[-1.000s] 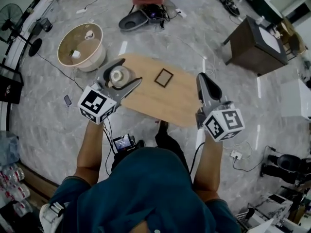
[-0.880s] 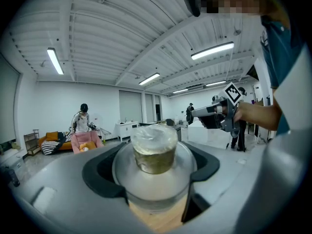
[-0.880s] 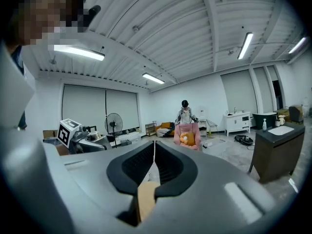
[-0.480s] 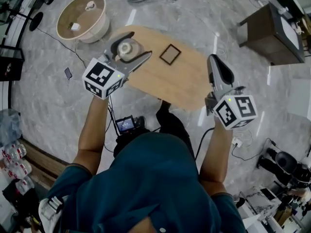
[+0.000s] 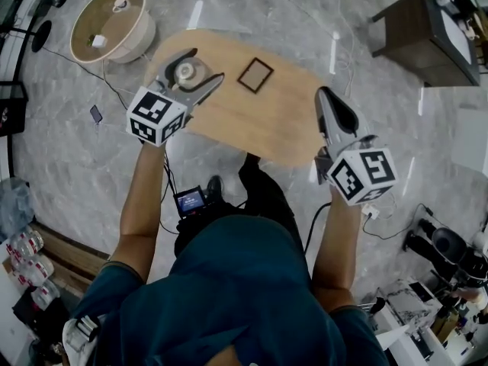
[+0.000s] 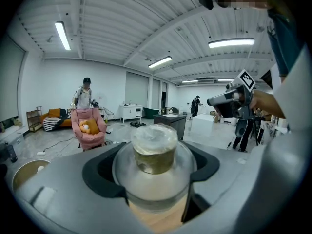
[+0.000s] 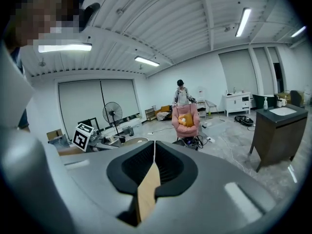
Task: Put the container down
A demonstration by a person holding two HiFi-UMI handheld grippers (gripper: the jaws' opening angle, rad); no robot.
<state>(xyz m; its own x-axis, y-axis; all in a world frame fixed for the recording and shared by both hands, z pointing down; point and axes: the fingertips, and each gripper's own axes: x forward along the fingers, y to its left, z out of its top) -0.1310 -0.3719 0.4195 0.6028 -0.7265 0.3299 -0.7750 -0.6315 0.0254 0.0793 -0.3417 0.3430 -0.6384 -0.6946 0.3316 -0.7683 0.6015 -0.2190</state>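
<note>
the container sits between the jaws of my left gripper. it is clear and round, with a narrower amber part on top under a cloudy cap. the dark pads press its wide body from both sides, so this gripper is clamped on it with the jaws spread wide. in the head view the container is over the left end of the wooden table. the left gripper view shows a strip of that wood right below it, but i cannot tell whether its base touches the top or hangs just above.

a small black-framed square lies flat on the table, just beside my left jaw tips and between my two grippers.

my right gripper holds nothing. its jaws are pressed together with only a thin seam between the pads, and the table's wood shows under them. in the head view it is at the table's right edge, well apart from the container.

around the table is a grey marbled floor. a round beige tub stands on it past the table's left end, with a few small things inside. a dark cabinet stands off to the upper right. further out in the room is a pink armchair with an orange soft toy on its seat, and a person stands behind it. a standing fan is by the far wall.
</note>
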